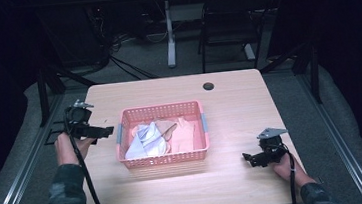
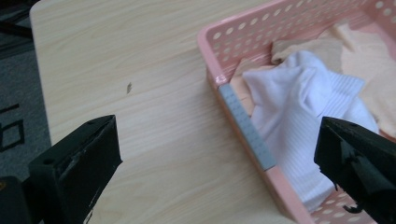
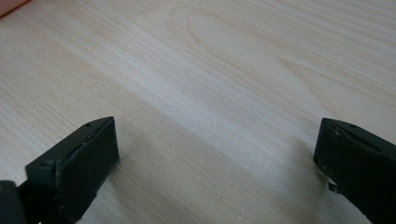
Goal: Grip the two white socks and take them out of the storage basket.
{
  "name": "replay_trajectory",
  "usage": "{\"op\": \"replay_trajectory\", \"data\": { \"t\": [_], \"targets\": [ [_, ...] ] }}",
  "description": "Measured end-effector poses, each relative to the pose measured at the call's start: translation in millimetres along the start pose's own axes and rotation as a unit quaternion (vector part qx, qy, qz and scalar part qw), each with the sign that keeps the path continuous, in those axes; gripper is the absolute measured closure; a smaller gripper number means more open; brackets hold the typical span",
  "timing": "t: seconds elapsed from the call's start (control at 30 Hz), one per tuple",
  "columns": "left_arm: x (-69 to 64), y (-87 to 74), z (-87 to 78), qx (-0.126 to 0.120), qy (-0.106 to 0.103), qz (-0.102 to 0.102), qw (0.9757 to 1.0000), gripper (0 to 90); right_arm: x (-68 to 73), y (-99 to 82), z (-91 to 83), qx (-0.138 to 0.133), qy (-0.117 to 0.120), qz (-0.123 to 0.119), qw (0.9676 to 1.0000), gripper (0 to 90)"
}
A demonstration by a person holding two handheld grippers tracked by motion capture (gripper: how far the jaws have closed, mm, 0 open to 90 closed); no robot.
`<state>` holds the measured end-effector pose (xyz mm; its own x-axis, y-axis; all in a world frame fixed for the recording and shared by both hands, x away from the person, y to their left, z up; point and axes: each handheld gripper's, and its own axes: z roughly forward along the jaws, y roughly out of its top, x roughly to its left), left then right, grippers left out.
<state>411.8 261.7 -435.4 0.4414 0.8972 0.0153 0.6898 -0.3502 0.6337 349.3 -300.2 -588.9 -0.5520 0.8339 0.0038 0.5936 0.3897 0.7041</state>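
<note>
Two grippers, both with jaws spread wide and nothing between them. Left gripper [image 1: 102, 132] sits just beside the pink basket [image 2: 243, 122]; the near rim runs up between its jaws, and the white cloth [image 2: 306, 105] lies just inside that rim, close to the right-hand jaw. Right gripper [image 1: 248, 158] is well apart from the basket, with bare wood-grain table [image 3: 224, 74] between its jaws. Cloth looks light, soft and limp, fine ribbed weave, crumpled over peach fabric [image 2: 369, 60]. Likely drapes when lifted; pinch a raised fold near the top, not a flat area. Basket is stiff perforated plastic.
</note>
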Motion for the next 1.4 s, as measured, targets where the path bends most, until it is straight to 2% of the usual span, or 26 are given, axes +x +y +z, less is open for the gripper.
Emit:
{"op": "replay_trajectory", "data": {
  "t": [0.07,0.13,0.33,0.47,0.57,0.67,0.83,0.87,0.9,0.93,1.27,1.3,1.4],
  "targets": [
    [-3.7,3.8,1.9,0.001,-0.001,0.003,1.0,0.0,0.0,0.0,0.0,0.0,0.0,0.0,1.0,0.0],
    [-14.4,14.5,8.7,0.008,-0.004,0.019,0.9998,0.0,0.0,0.0,0.0,0.0,0.0,0.0,1.0,0.0],
    [-33.9,27.9,27.6,0.025,-0.014,0.043,0.9987,0.1,0.0,0.0,0.1,0.0,0.0,0.0,1.0,0.0],
    [-47.8,33.7,40.4,0.044,-0.021,0.062,0.9969,1.3,-0.1,0.1,0.1,0.0,0.0,-0.001,1.0,0.0],
    [-56.6,37.0,50.5,0.059,-0.026,0.068,0.9956,3.3,-0.1,0.0,0.0,0.0,0.0,0.0,1.0,0.0],
    [-62.9,39.7,61.3,0.075,-0.038,0.076,0.9936,9.8,-0.2,-0.1,0.1,-0.002,0.001,-0.001,1.0,0.0],
    [-71.3,42.7,80.7,0.109,-0.047,0.08,0.9897,20.6,-0.2,-0.1,0.1,-0.001,0.001,-0.001,1.0,0.0],
    [-71.3,42.7,80.7,0.109,-0.047,0.08,0.9897,23.2,-0.2,-0.1,0.1,-0.001,0.001,-0.001,1.0,0.0],
    [-74.5,42.5,87.6,0.124,-0.048,0.082,0.9878,24.9,-0.2,-0.1,0.0,-0.001,0.001,-0.001,1.0,0.0],
    [-75.4,42.1,90.5,0.128,-0.045,0.081,0.9874,28.1,-0.2,-0.2,0.0,-0.001,0.001,-0.001,1.0,0.0],
    [-71.7,32.6,114.1,0.173,-0.029,0.07,0.982,41.9,-0.4,-0.4,0.1,-0.003,0.002,-0.003,1.0,0.0],
    [-71.9,31.9,116.0,0.179,-0.027,0.07,0.9809,44.0,-0.2,-0.4,0.0,-0.002,0.002,-0.002,1.0,0.0],
    [-72.2,30.1,119.8,0.186,-0.024,0.068,0.98,54.2,-0.4,-0.4,0.0,-0.002,0.003,-0.003,1.0,0.0]
  ]
}}
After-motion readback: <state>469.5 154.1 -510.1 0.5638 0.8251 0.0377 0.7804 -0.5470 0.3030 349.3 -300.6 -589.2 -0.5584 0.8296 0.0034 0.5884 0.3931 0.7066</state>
